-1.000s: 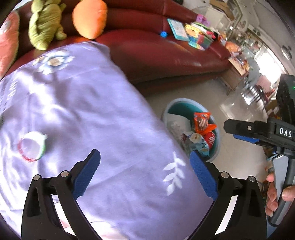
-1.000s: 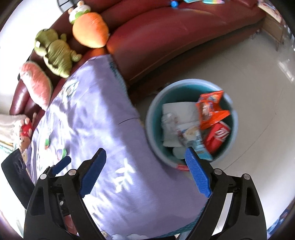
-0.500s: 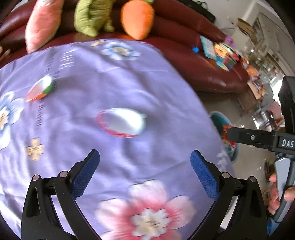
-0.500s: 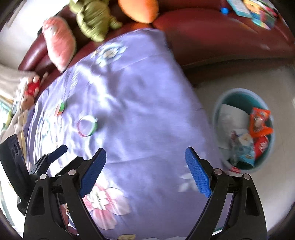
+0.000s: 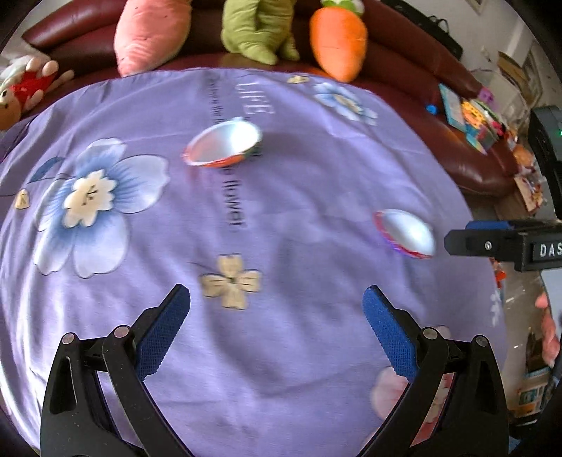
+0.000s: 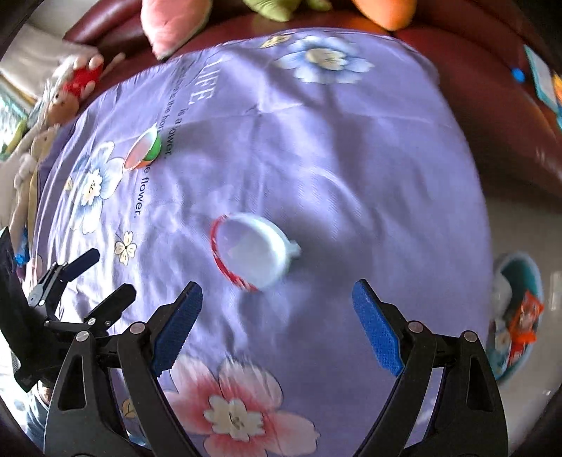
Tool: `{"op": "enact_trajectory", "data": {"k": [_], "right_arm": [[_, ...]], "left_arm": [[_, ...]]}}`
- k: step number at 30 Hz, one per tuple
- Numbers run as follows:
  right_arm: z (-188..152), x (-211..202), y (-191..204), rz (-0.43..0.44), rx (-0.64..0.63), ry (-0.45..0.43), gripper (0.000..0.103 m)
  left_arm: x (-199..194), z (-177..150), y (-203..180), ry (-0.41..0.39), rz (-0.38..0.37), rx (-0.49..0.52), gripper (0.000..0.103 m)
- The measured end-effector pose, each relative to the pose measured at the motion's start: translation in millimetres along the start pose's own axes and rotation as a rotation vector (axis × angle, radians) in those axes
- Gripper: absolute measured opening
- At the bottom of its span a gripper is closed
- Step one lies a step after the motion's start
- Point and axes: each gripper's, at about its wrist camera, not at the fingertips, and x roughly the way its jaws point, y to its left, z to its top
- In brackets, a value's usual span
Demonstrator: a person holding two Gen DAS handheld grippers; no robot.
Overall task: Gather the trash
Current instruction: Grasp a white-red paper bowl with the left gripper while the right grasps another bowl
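Note:
Two empty foil-lined cups lie on their sides on the purple flowered tablecloth point(image 5: 281, 218). The red-rimmed cup point(image 6: 251, 255) lies just ahead of my right gripper point(image 6: 277, 316), which is open and empty; it also shows in the left wrist view point(image 5: 405, 233). The orange-and-green cup point(image 5: 224, 142) lies farther off, ahead of my left gripper point(image 5: 277, 323), also open and empty; the right wrist view shows it point(image 6: 144, 149) at far left. The teal trash bin point(image 6: 534, 281), holding wrappers, stands on the floor at right.
A dark red sofa point(image 5: 404, 59) wraps around the table's far side, with carrot point(image 5: 339, 38), green point(image 5: 256, 28) and pink point(image 5: 147, 33) plush toys. Books point(image 5: 470, 116) lie on the sofa at right. The cloth's right edge drops toward the bin.
Both grippers swung left from the bin toward the middle of the table. The two cups came into view and sit closer. Both grippers stayed open.

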Motion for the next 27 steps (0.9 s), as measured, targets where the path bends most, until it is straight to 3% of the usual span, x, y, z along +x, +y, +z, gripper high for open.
{"op": "enact_trajectory", "data": {"k": [6,13,14,15,16,27], "right_arm": [[22,27,21,-0.017,-0.112,0.054,0.083],[27,51,29,-0.042,-0.154,0.082,0.083],[26,53,29,-0.049,-0.154,0.084,0.082],[25,53,29,-0.051,-0.154,0.083,0.066],[24,54,29,-0.048,-0.152,0.092,0.065],[37,29,24,-0.002,-0.067,0.016,0.065]], "left_arm": [[2,0,27,0.008,0.015,-0.024,0.099],[6,2,44,0.015,0.019,-0.06,0.099],[7,2,46,0.016,0.019,-0.062,0.099],[7,3,46,0.017,0.02,-0.06,0.099],[8,4,46,0.016,0.023,-0.056,0.099],[23,72,46,-0.02,0.064,0.078,0.099]]}}
